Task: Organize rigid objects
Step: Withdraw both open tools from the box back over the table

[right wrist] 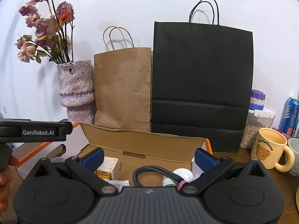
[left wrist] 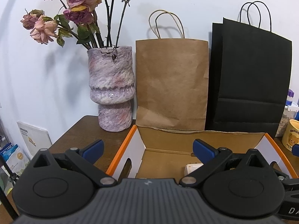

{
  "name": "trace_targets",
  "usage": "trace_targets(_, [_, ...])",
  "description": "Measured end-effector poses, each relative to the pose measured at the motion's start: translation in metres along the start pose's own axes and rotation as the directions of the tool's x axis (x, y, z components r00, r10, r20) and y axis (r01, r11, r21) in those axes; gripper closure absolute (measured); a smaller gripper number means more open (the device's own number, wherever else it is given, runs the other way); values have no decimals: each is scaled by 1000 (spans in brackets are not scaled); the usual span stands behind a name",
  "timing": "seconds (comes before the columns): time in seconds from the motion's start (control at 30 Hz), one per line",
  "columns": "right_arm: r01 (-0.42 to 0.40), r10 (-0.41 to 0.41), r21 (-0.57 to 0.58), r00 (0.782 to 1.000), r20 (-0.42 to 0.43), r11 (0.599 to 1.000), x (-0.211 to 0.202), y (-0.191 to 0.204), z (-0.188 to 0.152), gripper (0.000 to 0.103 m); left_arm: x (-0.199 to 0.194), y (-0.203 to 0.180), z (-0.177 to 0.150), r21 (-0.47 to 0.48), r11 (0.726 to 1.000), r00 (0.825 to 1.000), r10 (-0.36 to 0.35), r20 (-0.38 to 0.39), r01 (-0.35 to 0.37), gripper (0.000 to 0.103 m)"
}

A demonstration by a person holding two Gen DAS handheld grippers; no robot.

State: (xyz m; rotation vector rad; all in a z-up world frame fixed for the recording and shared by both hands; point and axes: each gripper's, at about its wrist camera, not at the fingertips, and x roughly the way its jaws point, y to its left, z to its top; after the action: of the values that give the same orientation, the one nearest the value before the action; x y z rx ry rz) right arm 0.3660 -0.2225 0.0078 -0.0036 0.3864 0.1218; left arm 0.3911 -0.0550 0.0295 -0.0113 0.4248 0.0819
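A marbled pink vase [left wrist: 112, 89] of dried roses [left wrist: 74, 9] stands at the left rear of a dark wooden table [left wrist: 82, 132], touching a brown paper bag [left wrist: 172, 82] that leans on the white wall, with a taller black paper bag [left wrist: 250, 78] just to its right. In front of the bags sits an open cardboard box [left wrist: 168, 141] with orange-edged white walls. The left gripper [left wrist: 148, 147] hangs over the box's left end, jaws spread wide and empty. The right gripper [right wrist: 149, 155] hovers over the box's middle, also wide apart and holding nothing. Inside the box, seen from the right wrist camera, lie a white plug adapter [right wrist: 110, 165], a looped braided cable [right wrist: 155, 173] and a white ribbed cap [right wrist: 183, 174]. To the right of the box stand a seed jar with a purple lid [right wrist: 258, 119], a cream Butterbear mug [right wrist: 269, 149] and a blue can [right wrist: 291, 115].
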Motion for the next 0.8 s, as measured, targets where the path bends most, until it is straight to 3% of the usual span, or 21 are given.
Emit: trace_targets(0.8, [8, -7, -20, 1000, 27, 1000, -69, 1, -13, 0, -70, 10, -18, 2, 999, 998, -41, 40, 41, 0])
